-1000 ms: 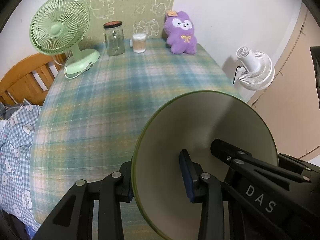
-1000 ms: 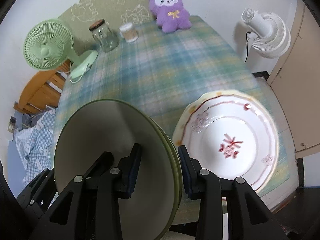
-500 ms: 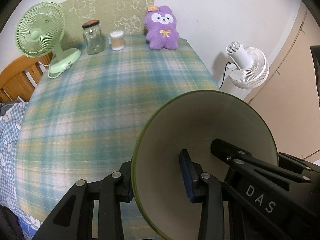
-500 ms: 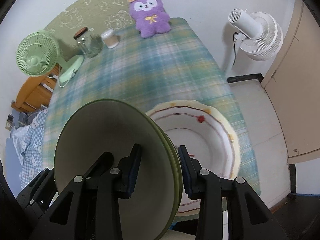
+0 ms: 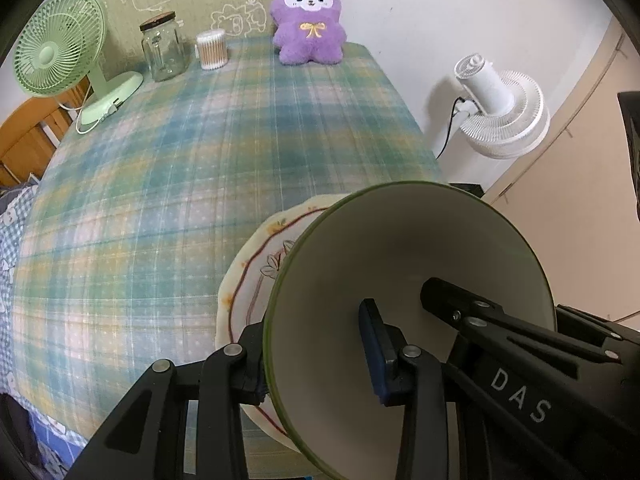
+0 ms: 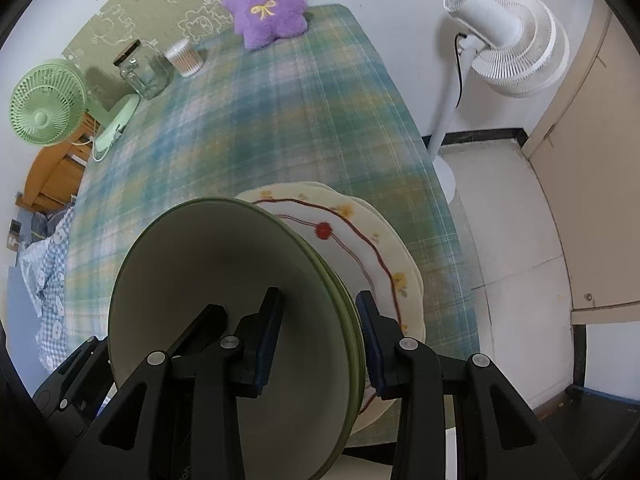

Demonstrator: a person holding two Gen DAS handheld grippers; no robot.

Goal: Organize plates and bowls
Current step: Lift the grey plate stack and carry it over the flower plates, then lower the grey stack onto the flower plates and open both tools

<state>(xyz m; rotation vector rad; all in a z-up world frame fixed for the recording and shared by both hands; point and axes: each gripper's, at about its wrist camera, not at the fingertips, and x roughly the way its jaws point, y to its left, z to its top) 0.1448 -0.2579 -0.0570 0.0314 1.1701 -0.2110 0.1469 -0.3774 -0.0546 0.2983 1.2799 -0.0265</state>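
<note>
A green-rimmed cream bowl (image 5: 400, 248) hangs tilted in the air, gripped from both sides. My left gripper (image 5: 316, 364) is shut on its left rim, one pad inside and one outside. My right gripper (image 6: 320, 336) is shut on the opposite rim; one of its fingers (image 5: 480, 320) shows inside the bowl. In the right wrist view the bowl (image 6: 208, 280) has a double green edge, like two nested dishes. Just beneath it, a scalloped white plate (image 6: 360, 240) with a red line and yellow flowers lies near the table's front right corner, also visible as the plate (image 5: 256, 280) left of the bowl.
The checked tablecloth (image 5: 160, 200) covers the table. Along its back stand a green desk fan (image 5: 56, 44), a glass jar (image 5: 162, 52), a tub of cotton swabs (image 5: 212, 50) and a purple plush (image 5: 308, 20). A white floor fan (image 6: 512, 40) stands off the right edge.
Both grippers carried the bowl to the right and a little down. The patterned plate has slid under the bowl and has come into the left wrist view.
</note>
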